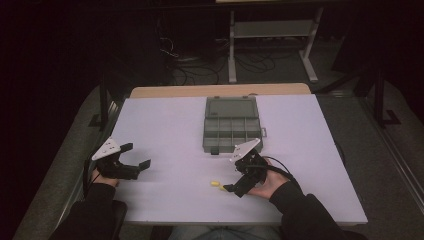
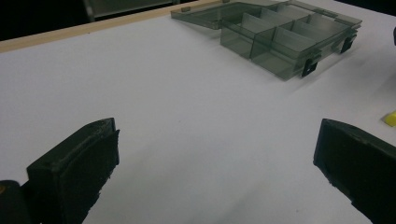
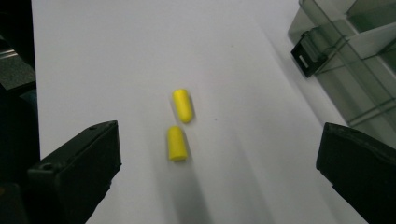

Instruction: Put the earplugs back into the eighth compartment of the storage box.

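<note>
right claw released, jaws wide | two earplugs: yellow foam, rounded cylinders, lying between its jaws | left claw released | box: smoky clear plastic, compartments

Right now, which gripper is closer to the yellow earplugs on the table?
Right. The right gripper hangs open just beside the yellow earplugs, aimed at them; the left gripper sits open well off toward the table's left side.

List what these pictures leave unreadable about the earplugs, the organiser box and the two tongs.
- Yellow earplugs: in the high view a tiny blur, their number unreadable there; in the left gripper view cut by the right edge.
- Organiser box: compartment contents too dim in the high view; cut by the right edge in the right gripper view.
- Right tongs: tips merge into dark shadow in the high view.
- Left tongs: bases cut by the bottom edge in their own view.
</note>
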